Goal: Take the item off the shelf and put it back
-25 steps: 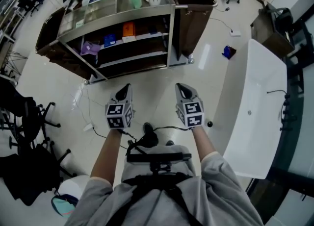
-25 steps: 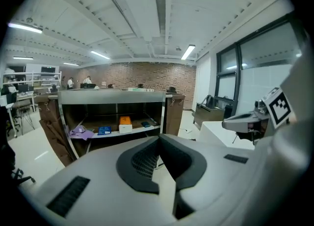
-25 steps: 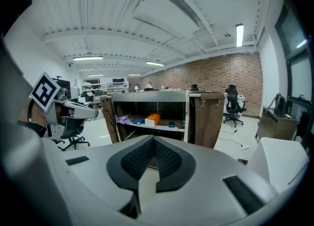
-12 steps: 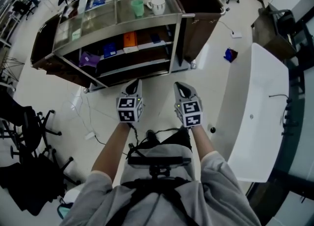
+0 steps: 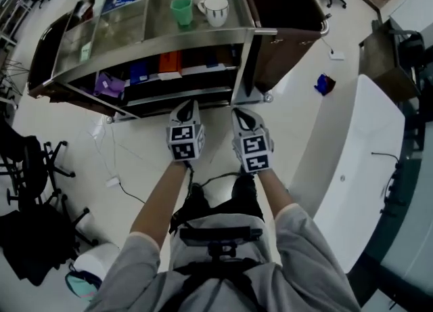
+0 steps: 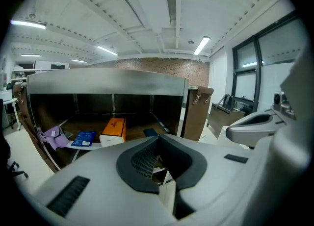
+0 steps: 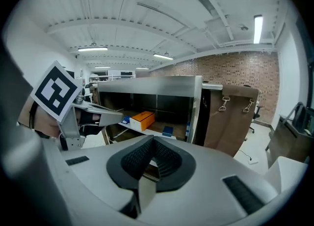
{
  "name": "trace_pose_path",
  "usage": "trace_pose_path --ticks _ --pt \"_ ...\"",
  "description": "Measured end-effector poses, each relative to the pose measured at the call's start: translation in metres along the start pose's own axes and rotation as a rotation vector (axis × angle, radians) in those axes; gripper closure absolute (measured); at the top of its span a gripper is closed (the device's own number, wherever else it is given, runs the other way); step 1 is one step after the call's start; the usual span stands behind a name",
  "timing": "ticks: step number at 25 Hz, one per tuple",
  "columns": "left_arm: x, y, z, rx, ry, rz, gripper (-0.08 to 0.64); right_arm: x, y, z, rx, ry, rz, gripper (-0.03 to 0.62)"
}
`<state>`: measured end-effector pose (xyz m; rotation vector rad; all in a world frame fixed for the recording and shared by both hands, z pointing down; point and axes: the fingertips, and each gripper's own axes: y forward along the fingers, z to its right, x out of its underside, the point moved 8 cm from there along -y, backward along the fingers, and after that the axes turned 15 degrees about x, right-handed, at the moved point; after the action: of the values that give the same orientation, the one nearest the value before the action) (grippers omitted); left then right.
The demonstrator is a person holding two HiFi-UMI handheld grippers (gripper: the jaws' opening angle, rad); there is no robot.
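The left gripper [image 5: 189, 109] and right gripper [image 5: 244, 118] are nearer the shelf unit [image 5: 155, 45] than a second ago; both jaws stay pressed together, empty; the orange box [image 5: 170, 62] lies on its middle shelf, untouched.

The head camera looked steeply down from above the person's arms onto the metal shelf cart [image 5: 169, 47] just ahead and the floor around it. Each gripper camera rode low behind its own jaws, facing the cart's open front from close by. All three views shared the orange box [image 6: 113, 128] on the middle shelf.
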<state>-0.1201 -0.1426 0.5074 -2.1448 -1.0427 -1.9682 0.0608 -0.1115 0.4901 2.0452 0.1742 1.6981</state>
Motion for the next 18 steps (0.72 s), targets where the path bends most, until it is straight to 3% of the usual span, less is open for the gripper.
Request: trace_pose_path --ticks 10,18 --pt "0.019 0.127 -0.014 -0.017 -0.046 -0.068 0.369 0.024 0.075 0.048 -0.022 0.02 -0.051 0.583" --pt "0.032 0.197 -0.031 -0.057 -0.058 -0.11 0.249 0.045 0.11 0.066 -0.035 0.042 -0.075 0.583"
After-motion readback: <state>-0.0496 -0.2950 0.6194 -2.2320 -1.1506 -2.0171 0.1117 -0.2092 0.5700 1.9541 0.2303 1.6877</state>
